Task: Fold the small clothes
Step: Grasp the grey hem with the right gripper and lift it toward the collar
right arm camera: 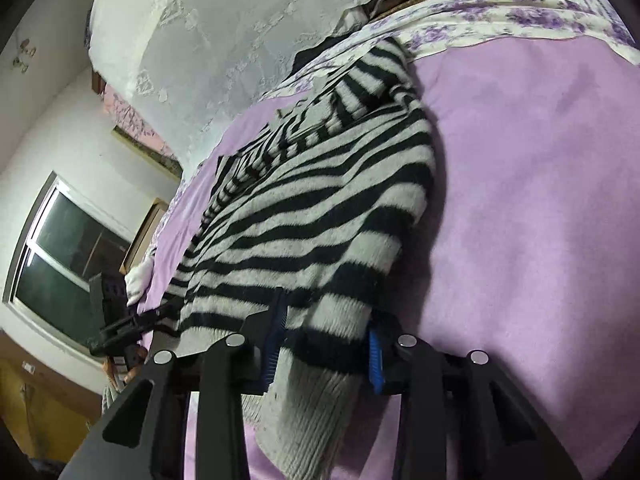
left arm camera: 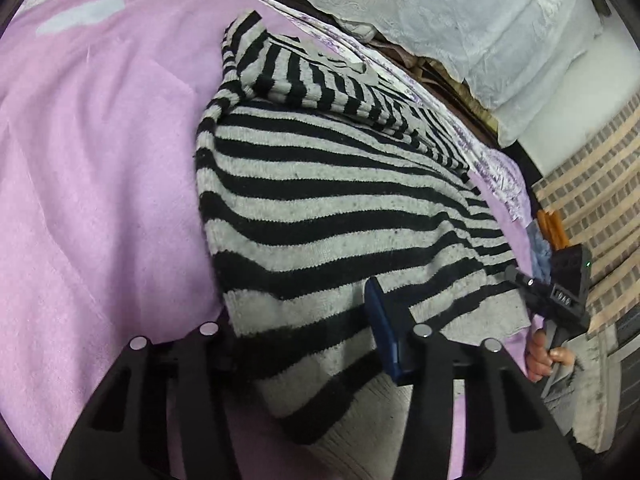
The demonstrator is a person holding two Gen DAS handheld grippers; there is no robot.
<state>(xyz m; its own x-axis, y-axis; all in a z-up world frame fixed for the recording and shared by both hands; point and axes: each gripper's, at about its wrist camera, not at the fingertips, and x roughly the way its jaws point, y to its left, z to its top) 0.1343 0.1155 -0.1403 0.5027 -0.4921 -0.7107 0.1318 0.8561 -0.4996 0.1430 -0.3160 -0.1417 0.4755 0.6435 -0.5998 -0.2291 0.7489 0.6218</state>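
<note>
A black and grey striped knit sweater lies on a lilac blanket, one sleeve folded across its upper part. My left gripper stands open around the sweater's ribbed hem corner, with cloth between the jaws; one blue pad shows, the other is hidden under cloth. My right gripper is open around the other hem corner of the sweater, blue pads on either side of the cloth. The right gripper also shows at the right edge of the left wrist view. The left gripper shows in the right wrist view.
A floral purple sheet borders the lilac blanket at the far side. White lace fabric hangs beyond the bed. A window is at the left. A checked surface lies beside the bed.
</note>
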